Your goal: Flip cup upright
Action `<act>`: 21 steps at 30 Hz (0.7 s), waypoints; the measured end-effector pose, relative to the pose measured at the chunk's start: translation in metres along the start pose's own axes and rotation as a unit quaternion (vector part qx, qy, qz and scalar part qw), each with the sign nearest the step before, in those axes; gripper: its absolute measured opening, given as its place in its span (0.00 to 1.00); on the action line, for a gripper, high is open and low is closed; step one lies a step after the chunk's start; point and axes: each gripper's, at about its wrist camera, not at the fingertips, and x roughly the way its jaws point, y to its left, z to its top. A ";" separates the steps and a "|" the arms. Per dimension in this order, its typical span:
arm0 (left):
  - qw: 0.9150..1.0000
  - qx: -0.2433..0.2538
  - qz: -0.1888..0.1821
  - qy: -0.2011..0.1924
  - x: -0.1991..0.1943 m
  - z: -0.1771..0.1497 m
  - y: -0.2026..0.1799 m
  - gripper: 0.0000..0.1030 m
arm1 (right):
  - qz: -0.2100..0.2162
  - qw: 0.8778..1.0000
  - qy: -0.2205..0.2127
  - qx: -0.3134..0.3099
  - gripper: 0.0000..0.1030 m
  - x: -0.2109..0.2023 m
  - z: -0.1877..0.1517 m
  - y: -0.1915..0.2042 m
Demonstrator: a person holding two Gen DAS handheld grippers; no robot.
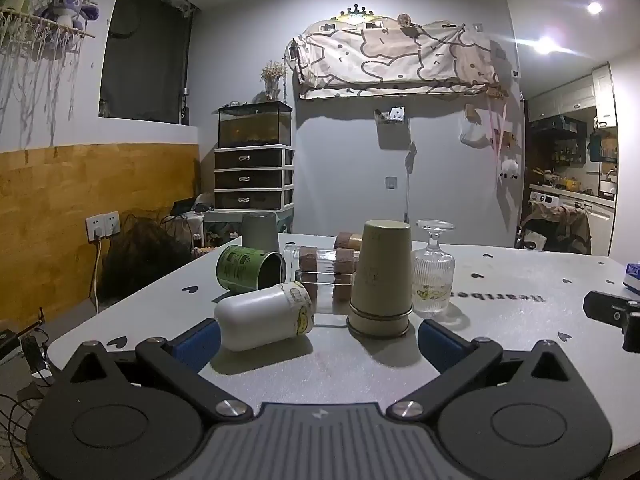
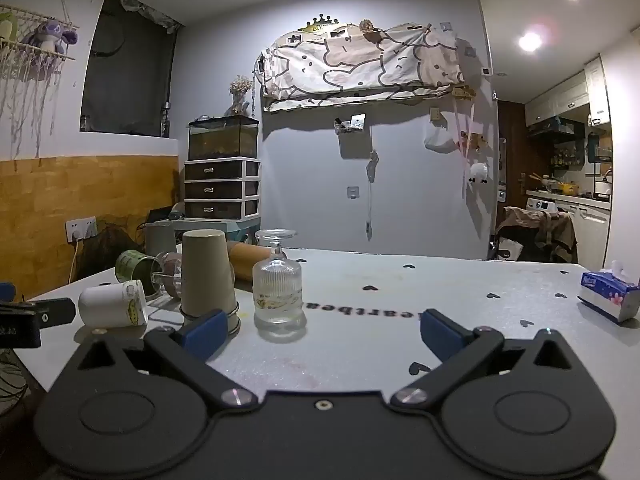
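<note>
Both the left gripper (image 1: 318, 340) and right gripper (image 2: 320, 332) gape wide, empty; tapered beige cup (image 1: 382, 280) stands inverted at 12 o'clock, ribbed glass goblet (image 1: 434, 276) at 1 o'clock.

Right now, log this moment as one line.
phase: approach | left gripper: open | right gripper: open | tan cup: inverted | white cup: on side | table

surface: pale counter (image 1: 500, 280) with heart marks | upside down: tan cup (image 1: 382, 276), ribbed glass (image 1: 434, 276) | on side: white cup (image 1: 262, 317), green tin (image 1: 248, 270), clear jars (image 1: 326, 270) | far right: tissue box (image 2: 608, 296)
</note>
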 end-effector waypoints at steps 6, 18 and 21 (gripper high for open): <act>1.000 0.003 -0.004 -0.008 -0.005 0.000 -0.004 1.00 | -0.001 1.000 0.001 0.000 1.00 0.000 0.000 0.000; 1.000 -0.005 0.003 0.004 0.002 -0.003 0.001 1.00 | 0.000 1.000 0.000 -0.001 1.00 -0.001 0.000 -0.001; 1.000 -0.005 0.003 0.005 0.002 -0.003 0.001 1.00 | 0.000 1.000 0.000 -0.001 1.00 -0.001 0.000 -0.001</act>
